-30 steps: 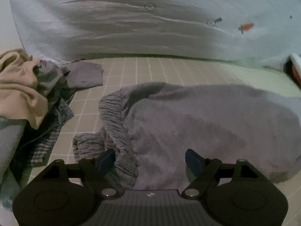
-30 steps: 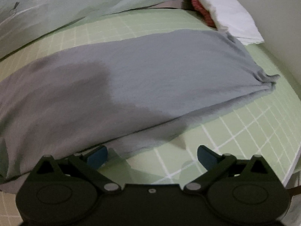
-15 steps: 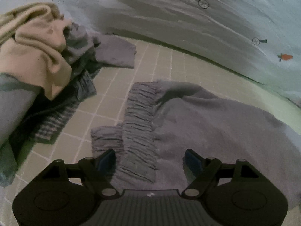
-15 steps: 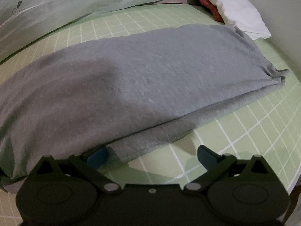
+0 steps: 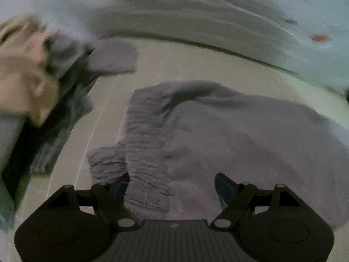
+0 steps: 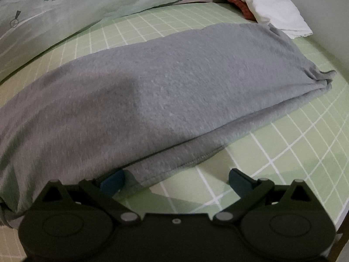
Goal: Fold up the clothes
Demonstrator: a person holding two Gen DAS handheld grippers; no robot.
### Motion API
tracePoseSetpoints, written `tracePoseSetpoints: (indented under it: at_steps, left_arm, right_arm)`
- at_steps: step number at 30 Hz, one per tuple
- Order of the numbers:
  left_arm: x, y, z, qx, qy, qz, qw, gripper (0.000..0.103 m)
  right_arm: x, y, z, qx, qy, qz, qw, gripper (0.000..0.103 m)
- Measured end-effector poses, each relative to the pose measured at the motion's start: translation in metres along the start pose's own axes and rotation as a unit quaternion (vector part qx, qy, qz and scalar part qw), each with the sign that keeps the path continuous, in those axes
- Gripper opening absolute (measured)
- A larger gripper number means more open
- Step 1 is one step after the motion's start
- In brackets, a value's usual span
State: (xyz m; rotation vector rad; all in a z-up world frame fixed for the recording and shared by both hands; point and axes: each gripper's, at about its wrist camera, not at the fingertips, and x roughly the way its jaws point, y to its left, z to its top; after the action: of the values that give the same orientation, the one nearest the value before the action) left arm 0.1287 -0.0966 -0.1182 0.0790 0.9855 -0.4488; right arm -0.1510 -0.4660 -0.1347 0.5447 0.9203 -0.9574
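Left tongs (image 5: pixel 172 184): spread wide over the waistband end of the trousers; the left finger sits at the waistband's near edge and the cloth hides part of it, the right finger (image 5: pixel 224 185) lies on or just above the cloth. Nothing is clamped.
Right tongs (image 6: pixel 177 180): spread wide at the near edge of the trousers; the left finger (image 6: pixel 112 180) is at the fold, partly tucked under the upper layer, the right finger over bare sheet. Whether the left finger touches the cloth cannot be told.
Trousers (image 5: pixel 240 135) (image 6: pixel 165 87): grey, lying flat along the bed, doubled over so that one layer lies on the other. The gathered waistband (image 5: pixel 144 135) is at the left end, with a small ribbed flap sticking out beside it. The far end tapers to a bunched tip near the pillow.
Hem (image 6: pixel 196 159): the stitched lower edge shows beneath the upper layer, just ahead of the right tongs.
Sheet (image 6: pixel 283 152): light green with a white grid, under the trousers.
Pile (image 5: pixel 37 83): beige, grey and checked garments heaped left of the waistband, apart from it; blurred.
Blanket (image 6: pixel 76 6): pale green with a carrot print, along the far side of the bed.
Pillow (image 6: pixel 268 4): white, at the far right corner, with something red partly under it.
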Motion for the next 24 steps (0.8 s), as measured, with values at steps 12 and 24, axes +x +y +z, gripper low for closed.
tracePoseSetpoints:
  at_steps: [12,24]
  left_arm:
    - [0.015,0.048,0.017,-0.194,0.030,-0.134,0.9713,0.014]
    - [-0.022,0.050,0.027,-0.165,-0.022,-0.140,0.9761,0.006]
  right_arm:
    - [-0.003,-0.003,-0.008,-0.001,-0.016,0.007,1.000,0.103]
    - [-0.006,-0.009,-0.013,0.023,-0.026,-0.002,0.999,0.103]
